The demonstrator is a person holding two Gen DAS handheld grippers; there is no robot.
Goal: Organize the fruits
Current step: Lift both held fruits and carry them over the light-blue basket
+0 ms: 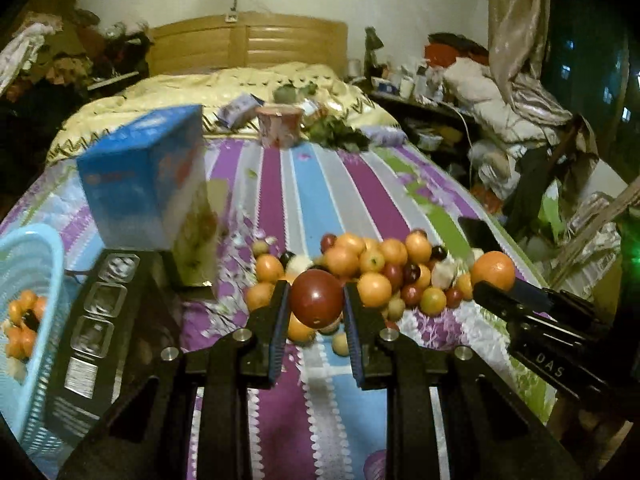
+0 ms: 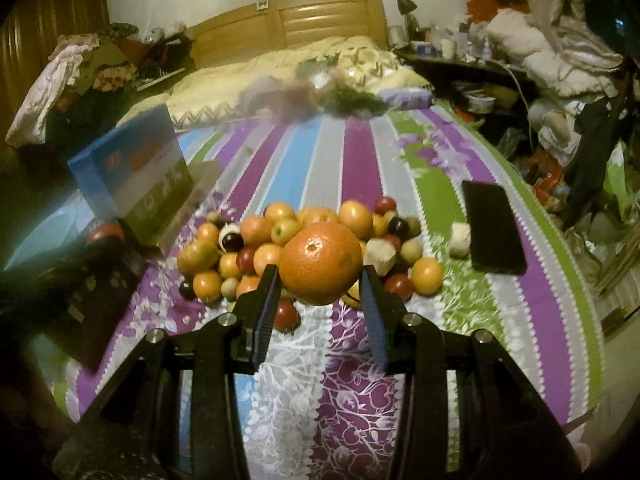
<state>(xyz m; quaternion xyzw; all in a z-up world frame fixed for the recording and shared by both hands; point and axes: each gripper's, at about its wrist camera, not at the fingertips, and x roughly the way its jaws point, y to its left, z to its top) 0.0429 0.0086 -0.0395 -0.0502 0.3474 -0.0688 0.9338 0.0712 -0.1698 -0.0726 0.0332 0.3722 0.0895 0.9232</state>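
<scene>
A: What does the left gripper (image 1: 316,304) hold?

B: A dark red fruit (image 1: 317,299), clamped between both pads, lifted clear above the near edge of the pile (image 1: 372,268)

A: And the right gripper (image 2: 320,276)?

B: Its jaws grip an orange (image 2: 321,263), which hangs over the near side of the pile too. In the left view the same orange sits at the pile's right end, on the tip of the right gripper

A: Where is the pile?

B: On the striped bedspread (image 1: 320,200), oranges mixed with small dark and pale fruits

A: What lies around the pile?

B: A blue box (image 1: 144,184) stands to its left, tilted, with a black box (image 1: 92,320) just nearer the camera. Farther left, a light blue basket (image 1: 24,280) has several oranges in it. A phone (image 2: 492,228) lies flat to the right of the pile, and a pale lump (image 2: 459,240) rests just beside the phone

A: Beyond the pile?

B: A pink tub (image 1: 279,126) near the yellow quilt (image 1: 200,92), blurred
</scene>
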